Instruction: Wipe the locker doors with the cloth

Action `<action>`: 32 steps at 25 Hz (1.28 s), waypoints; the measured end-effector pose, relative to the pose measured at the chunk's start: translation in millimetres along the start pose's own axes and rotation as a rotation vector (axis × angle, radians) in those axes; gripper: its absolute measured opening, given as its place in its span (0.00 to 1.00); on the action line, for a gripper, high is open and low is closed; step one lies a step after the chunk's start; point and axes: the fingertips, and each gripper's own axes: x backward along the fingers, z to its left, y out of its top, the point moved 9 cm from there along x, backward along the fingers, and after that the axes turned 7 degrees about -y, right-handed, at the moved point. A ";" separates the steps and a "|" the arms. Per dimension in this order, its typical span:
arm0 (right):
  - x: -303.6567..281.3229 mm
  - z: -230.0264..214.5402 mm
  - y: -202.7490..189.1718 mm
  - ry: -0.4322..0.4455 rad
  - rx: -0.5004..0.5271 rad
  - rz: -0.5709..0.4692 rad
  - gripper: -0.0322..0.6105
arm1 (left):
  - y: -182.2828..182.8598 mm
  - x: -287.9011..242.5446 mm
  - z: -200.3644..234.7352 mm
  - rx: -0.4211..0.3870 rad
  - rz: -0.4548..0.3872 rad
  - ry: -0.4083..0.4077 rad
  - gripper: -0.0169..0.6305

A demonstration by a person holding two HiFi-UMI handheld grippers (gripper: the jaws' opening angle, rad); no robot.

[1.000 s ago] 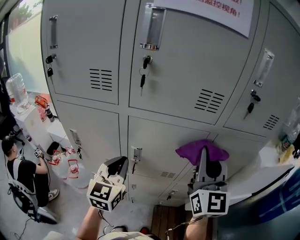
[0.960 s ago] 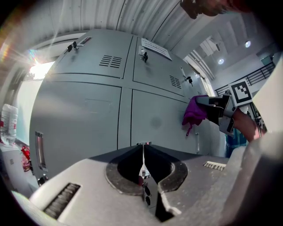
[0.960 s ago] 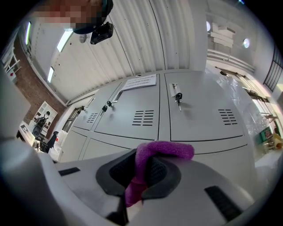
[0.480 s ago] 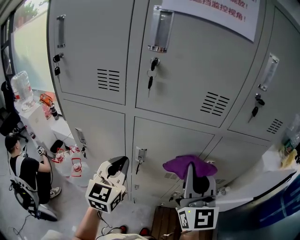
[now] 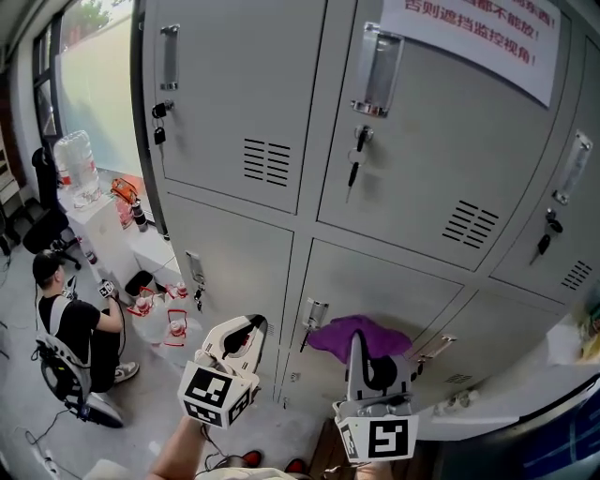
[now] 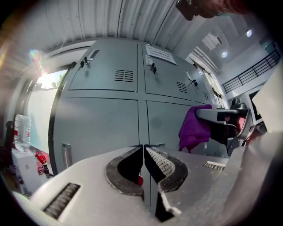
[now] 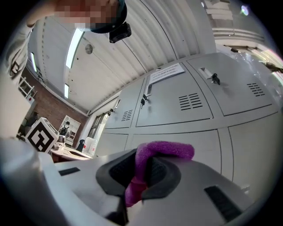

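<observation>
Grey locker doors (image 5: pixel 394 272) face the right hand-held gripper (image 5: pixel 373 354) clamping purple cloth (image 5: pixel 349 332); left hand-held gripper (image 5: pixel 246 330) closed, empty.

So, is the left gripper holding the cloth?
No, the cloth is pinched in the right gripper; the left gripper is shut and empty.

**Lockers dead ahead, cloth at the lower middle door**

The lockers (image 5: pixel 403 169) stand right in front of you, one row of doors above another. Your right claw (image 5: pixel 361 342) is low and right of centre. The cloth (image 5: pixel 342 334) sits between its jaws and is bunched over their tips, in front of the lower middle door (image 5: pixel 375 281). Whether it touches that door cannot be told. Your left claw (image 5: pixel 249 324) is just to the left, before the lower left door (image 5: pixel 230 253). A notice (image 5: pixel 478 28) is on the upper door at top right. Far left, past the lockers' end, a tabletop (image 5: pixel 108 211) carries a water bottle (image 5: pixel 77 161). A person (image 5: pixel 66 323) sits beside it, nearer you.
</observation>
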 end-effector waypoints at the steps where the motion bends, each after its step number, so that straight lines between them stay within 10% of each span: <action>1: -3.4 4.1 -1.5 0.015 -0.004 0.000 0.10 | 0.4 2.9 2.6 -0.002 -0.001 0.011 0.07; 32: -92.1 42.7 -54.2 0.109 -0.051 0.085 0.10 | -11.1 26.2 44.7 0.012 0.033 0.139 0.07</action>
